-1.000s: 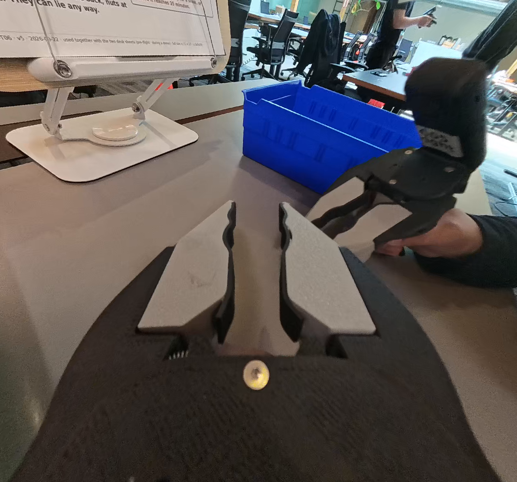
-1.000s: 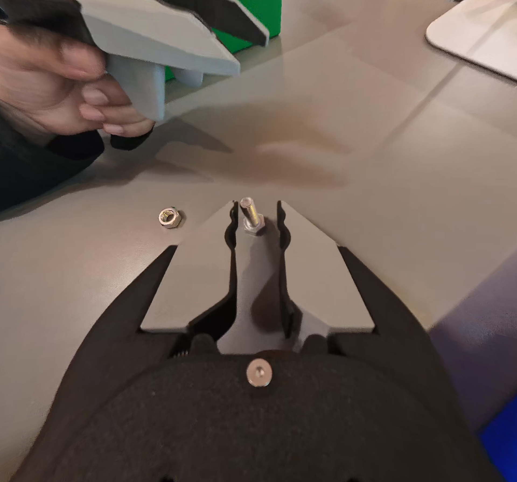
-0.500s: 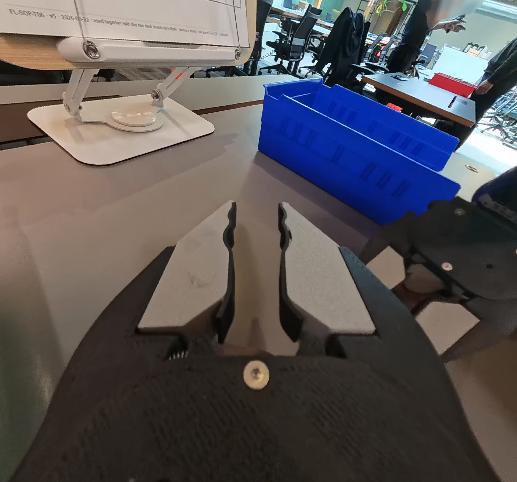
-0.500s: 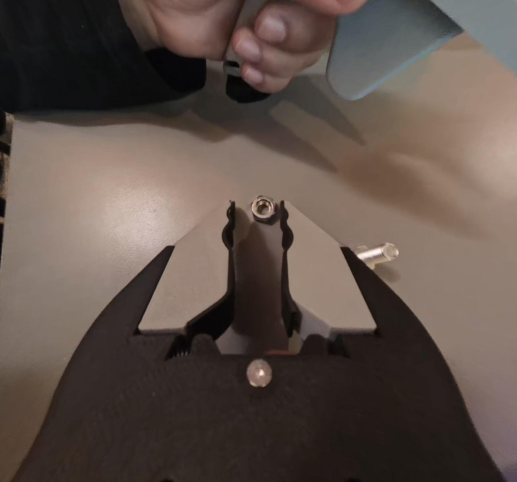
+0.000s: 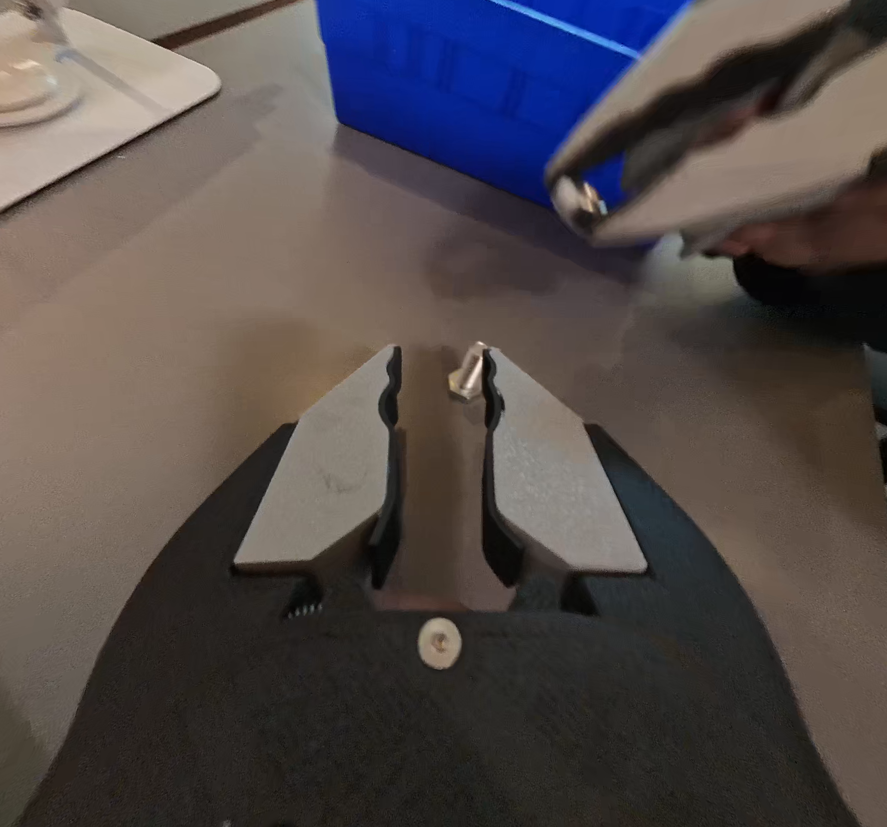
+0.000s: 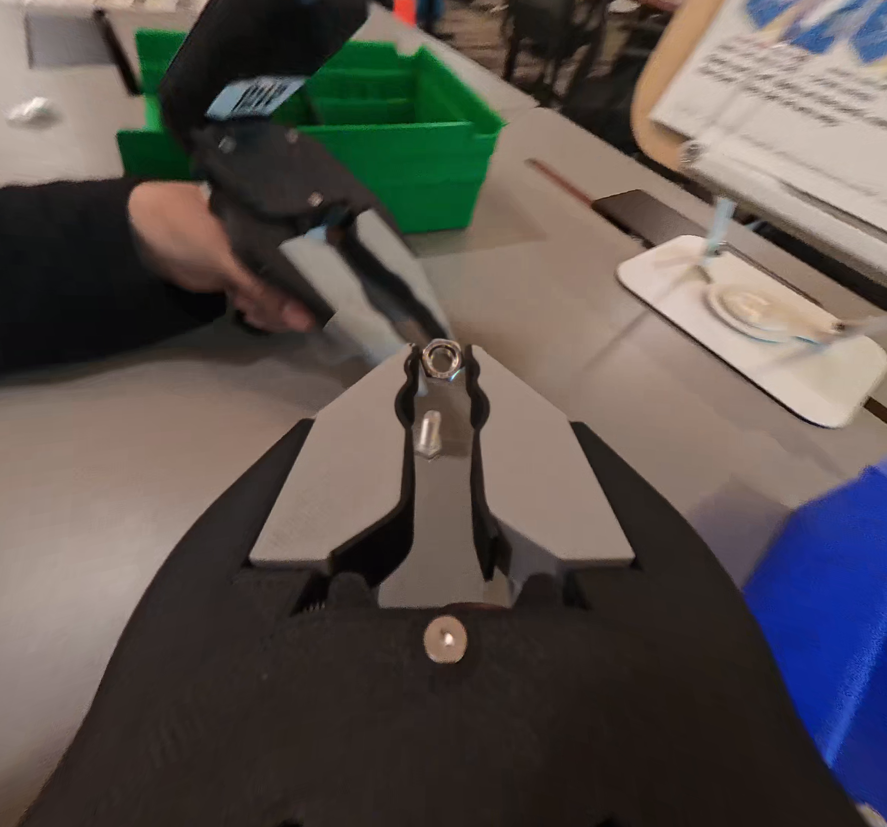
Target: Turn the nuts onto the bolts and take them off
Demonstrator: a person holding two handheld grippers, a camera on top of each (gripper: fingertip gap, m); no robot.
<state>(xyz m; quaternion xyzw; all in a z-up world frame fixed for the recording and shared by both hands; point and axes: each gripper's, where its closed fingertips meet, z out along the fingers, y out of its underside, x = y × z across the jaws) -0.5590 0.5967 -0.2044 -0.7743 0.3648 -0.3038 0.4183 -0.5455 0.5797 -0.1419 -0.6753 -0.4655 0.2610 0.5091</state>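
Note:
My right gripper (image 6: 440, 356) is shut on a silver hex nut (image 6: 437, 365) at its fingertips and holds it above the grey table. In the left wrist view it hangs at the upper right (image 5: 581, 211) with the nut (image 5: 576, 196) in its tips. A silver bolt (image 5: 466, 374) lies on the table just inside the right fingertip of my left gripper (image 5: 441, 358), which is open and empty. The right wrist view shows the bolt (image 6: 428, 434) below the nut, and the left gripper (image 6: 417, 319) pointing down at it.
A blue bin (image 5: 480, 60) stands behind the bolt, also at the right edge of the right wrist view (image 6: 825, 612). A green bin (image 6: 408, 132) stands behind the left hand. A white stand base (image 5: 96, 98) (image 6: 768, 324) carries a printed sheet. There is about 7 cm between the tips of the two grippers.
My right gripper closed on the nut and lifted it off the table. My left gripper tilted down to the table, and the bolt now lies between its tips.

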